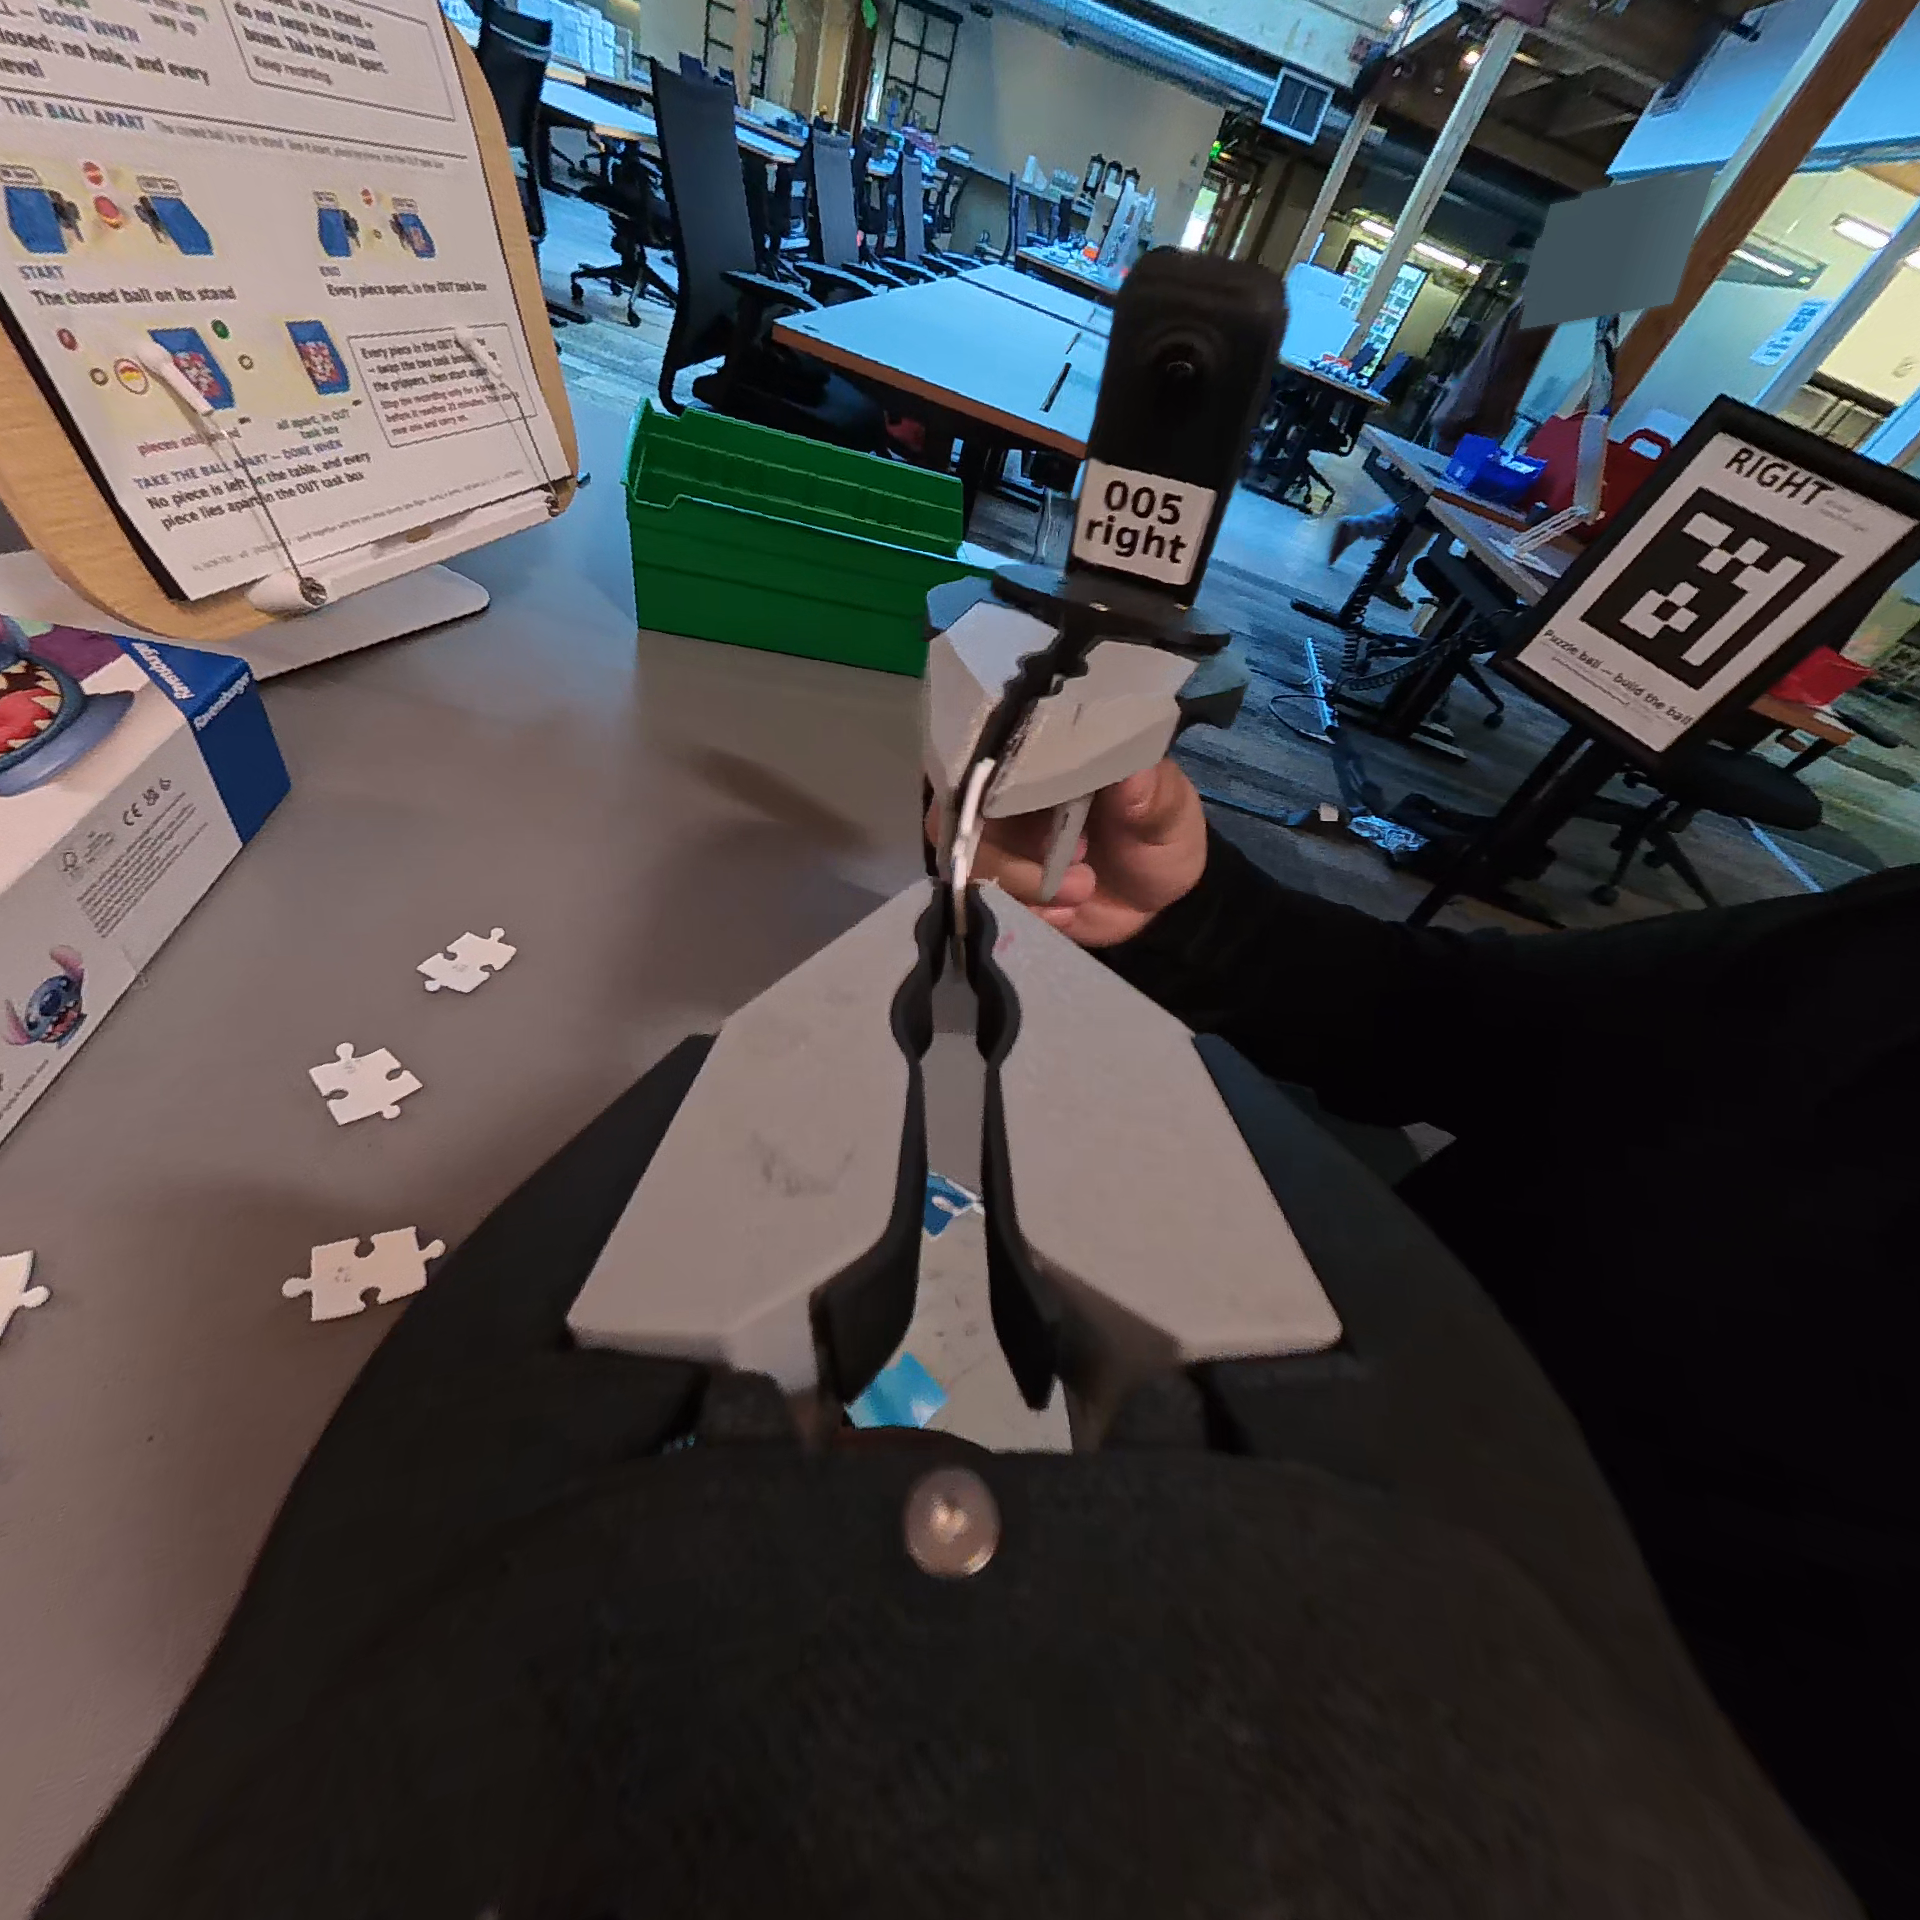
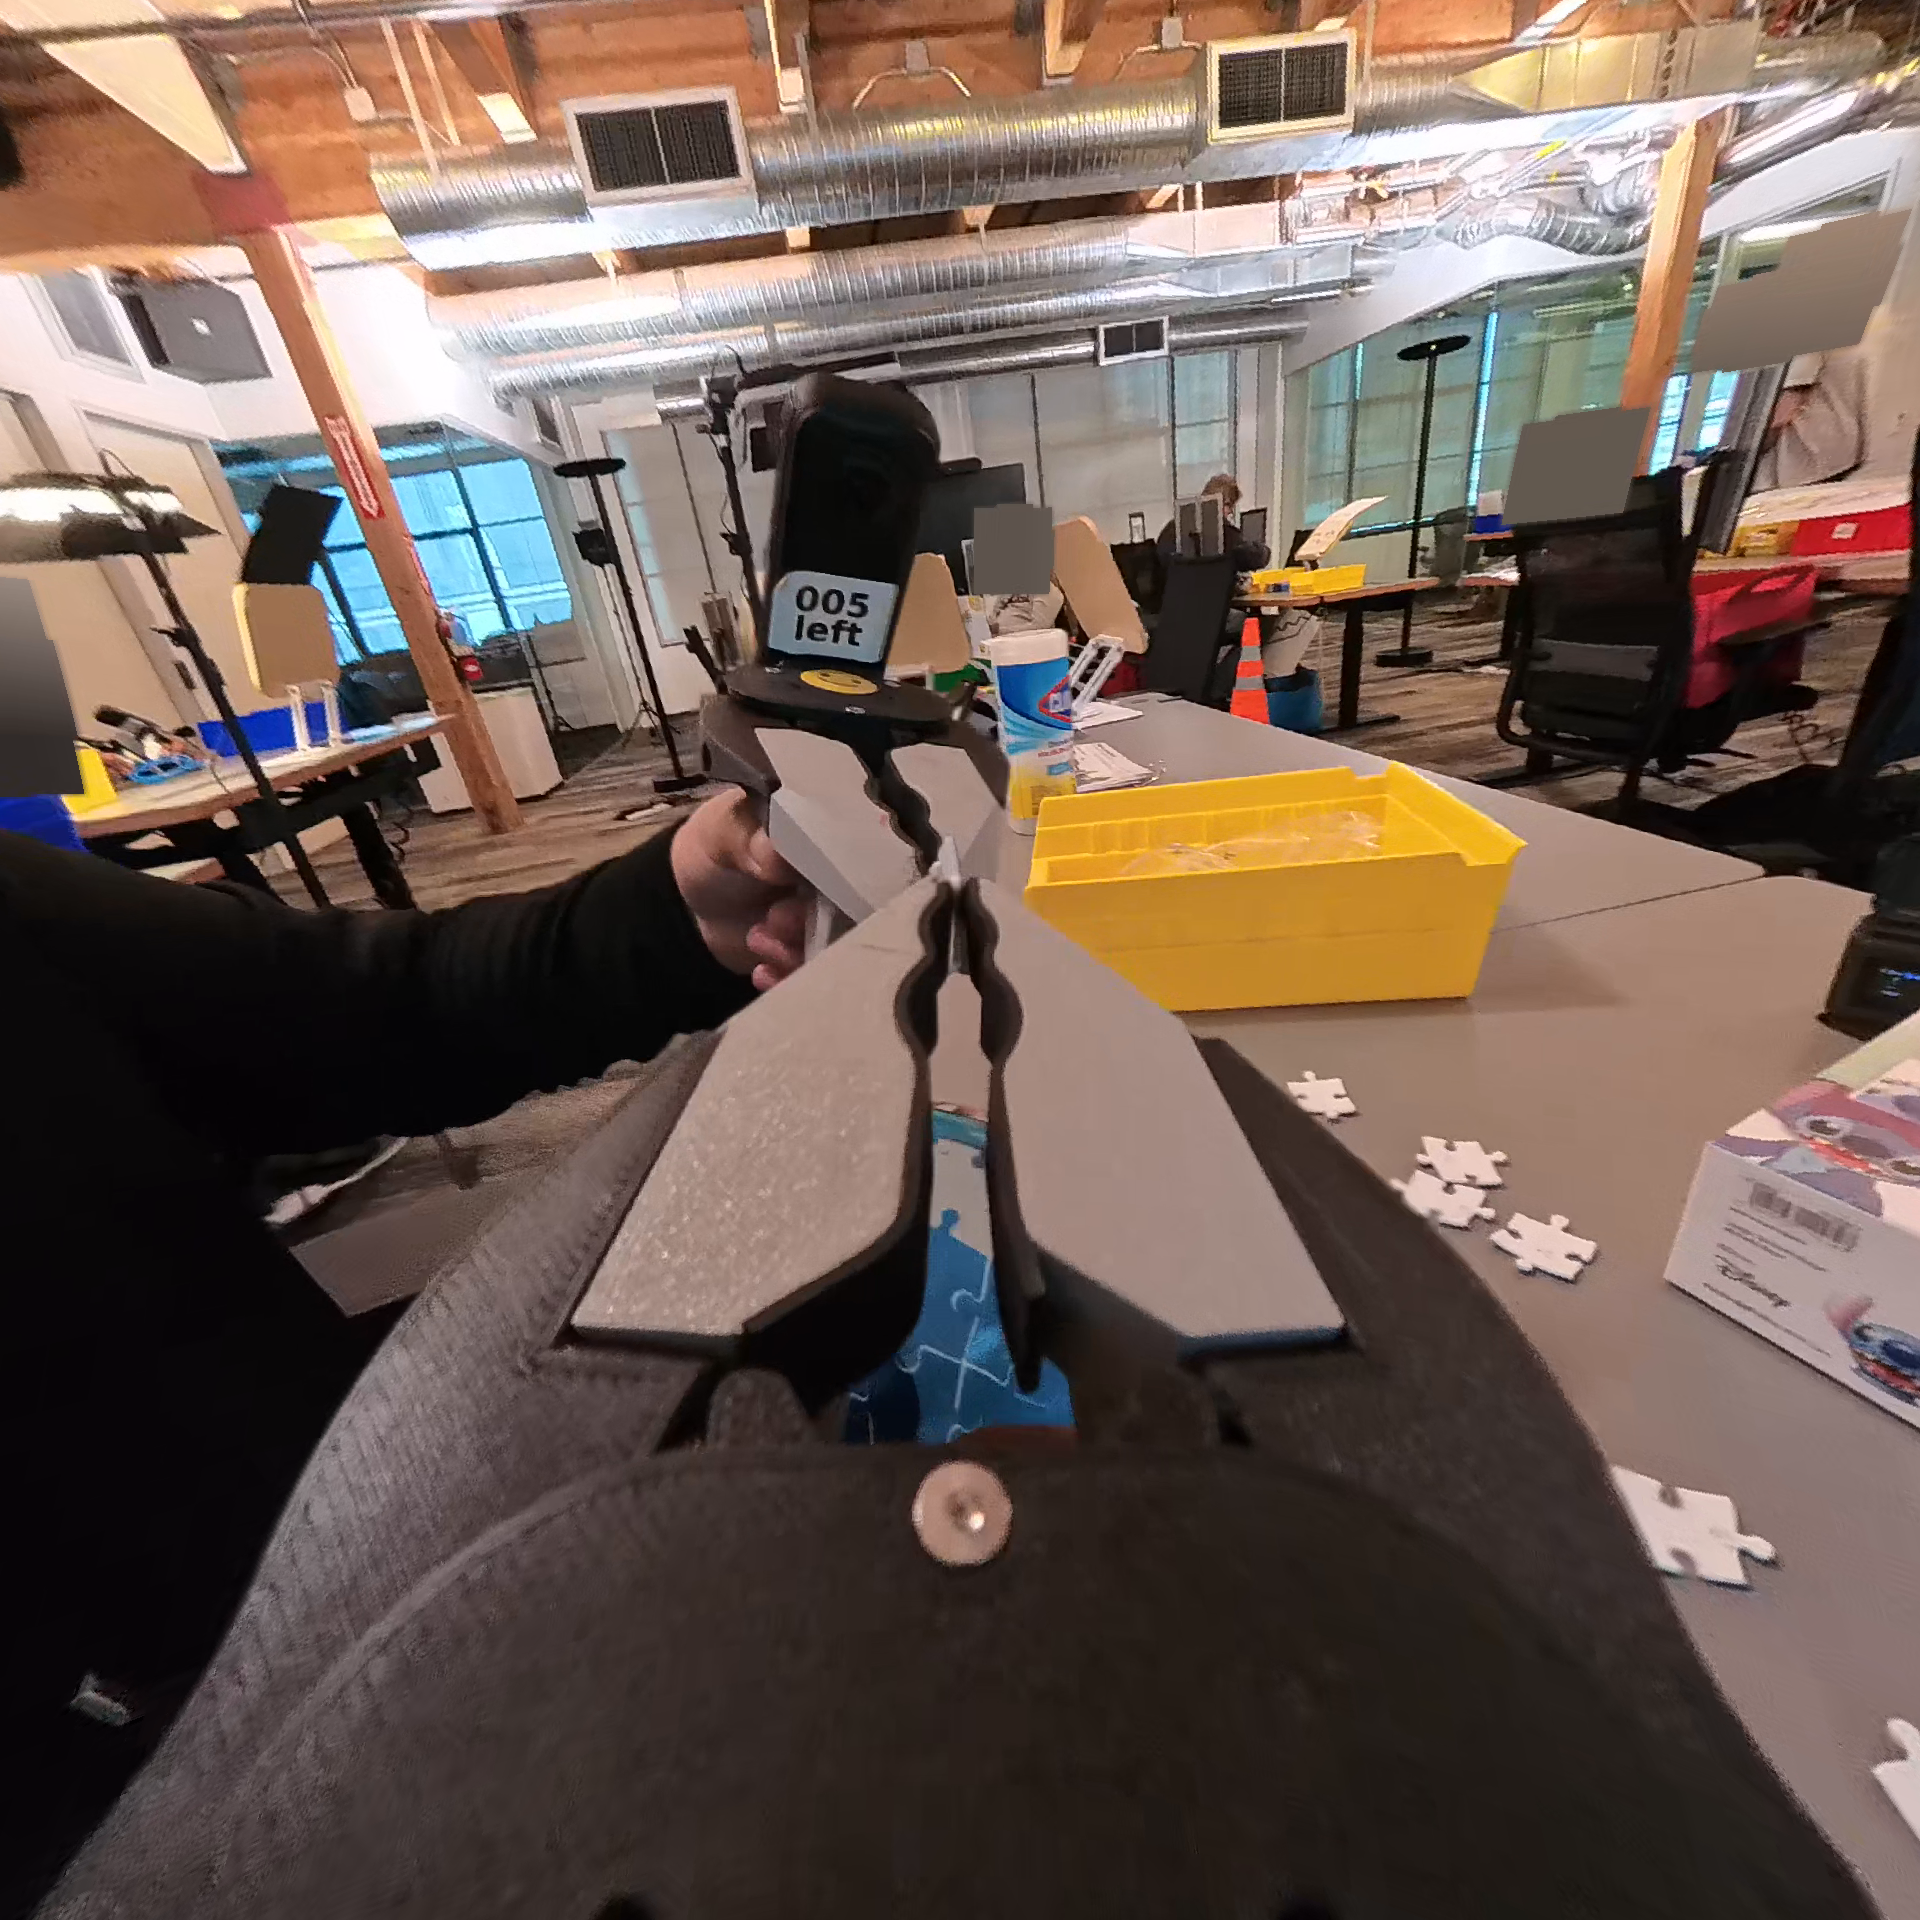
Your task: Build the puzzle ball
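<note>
My left gripper (image 1: 961, 906) and right gripper (image 2: 951, 906) meet tip to tip above the grey table (image 1: 582, 831), both shut. A thin white puzzle piece (image 1: 968, 821) shows edge-on between them. It runs from the right gripper's (image 1: 992, 758) tips to mine, and also shows in the right wrist view (image 2: 948, 875) in front of the left gripper (image 2: 925, 836). I cannot tell whether it is one piece or two joined. A joined section of blue pieces (image 2: 956, 1299) shows through the finger gap below; I cannot tell whether it is held. Loose pieces (image 1: 364, 1083) (image 2: 1463, 1161) lie white side up.
A green bin (image 1: 790, 540) stands at the back and a yellow bin (image 2: 1268, 883) across the table. The puzzle box (image 1: 114, 790) (image 2: 1808, 1226) sits beside the loose pieces. An instruction board (image 1: 260, 291), a marker sign (image 1: 1714, 582) and a wipes canister (image 2: 1034, 717) stand around. The grippers are tip to tip, or close to it.
</note>
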